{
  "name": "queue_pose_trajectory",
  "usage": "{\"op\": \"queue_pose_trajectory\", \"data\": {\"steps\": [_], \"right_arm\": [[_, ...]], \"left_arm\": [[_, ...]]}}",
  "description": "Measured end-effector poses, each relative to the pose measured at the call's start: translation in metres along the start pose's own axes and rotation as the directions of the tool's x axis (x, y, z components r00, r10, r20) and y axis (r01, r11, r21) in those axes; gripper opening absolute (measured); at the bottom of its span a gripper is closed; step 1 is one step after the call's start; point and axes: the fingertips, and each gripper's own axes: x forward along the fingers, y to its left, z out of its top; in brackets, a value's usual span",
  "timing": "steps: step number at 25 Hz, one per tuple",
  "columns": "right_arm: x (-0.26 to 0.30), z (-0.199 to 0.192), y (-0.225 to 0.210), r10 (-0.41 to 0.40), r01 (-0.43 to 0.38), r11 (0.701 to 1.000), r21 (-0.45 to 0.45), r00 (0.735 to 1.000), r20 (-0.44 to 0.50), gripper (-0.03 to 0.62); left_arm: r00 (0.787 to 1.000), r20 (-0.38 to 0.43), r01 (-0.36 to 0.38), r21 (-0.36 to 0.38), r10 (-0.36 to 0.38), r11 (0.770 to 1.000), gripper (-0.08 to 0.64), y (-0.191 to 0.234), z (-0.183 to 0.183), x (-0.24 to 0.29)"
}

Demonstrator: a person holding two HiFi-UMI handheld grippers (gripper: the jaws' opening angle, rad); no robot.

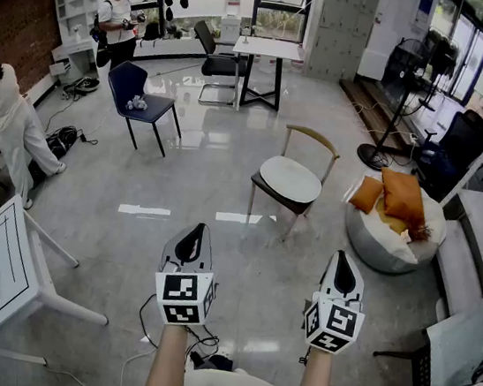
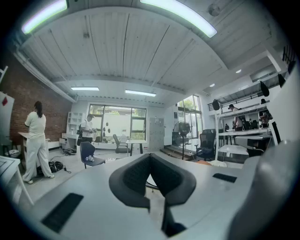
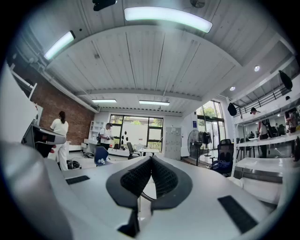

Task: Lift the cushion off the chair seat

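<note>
The cushion (image 1: 290,178), pale and round, lies flat on the seat of the wooden chair (image 1: 313,139), which stands on the glossy floor (image 1: 137,173) in the middle of the room. Both grippers are well short of it, held side by side and about level. The left gripper (image 1: 193,236) has its jaws pressed together with nothing between them, and so does the right gripper (image 1: 341,266). In each gripper view a pale shape just behind the closed jaws may be the chair seat, though it is mostly hidden. A white beanbag (image 1: 390,244) bearing orange pillows (image 1: 401,197) sits right of the chair; a blue chair (image 1: 144,94) stands farther off, left.
</note>
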Motion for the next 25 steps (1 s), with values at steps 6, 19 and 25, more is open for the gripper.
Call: {"op": "queue_pose_trajectory", "data": {"steps": [6, 19, 25], "right_arm": [[0.001, -0.003, 0.007, -0.007, 0.007, 1.000, 0.000, 1.000, -0.004, 0.014], [0.030, -0.014, 0.013, -0.018, 0.018, 1.000, 0.015, 1.000, -0.013, 0.061], [0.054, -0.021, 0.030, -0.023, 0.024, 0.999, 0.040, 1.000, -0.015, 0.217]], "left_arm": [[1.000, -0.001, 0.006, -0.004, -0.006, 1.000, 0.014, 0.007, -0.002, 0.002], [1.000, -0.008, -0.015, -0.004, 0.015, 1.000, 0.014, 0.028, -0.008, 0.030], [0.999, 0.034, 0.016, -0.041, -0.015, 0.999, 0.173, 0.052, -0.007, 0.054]]}}
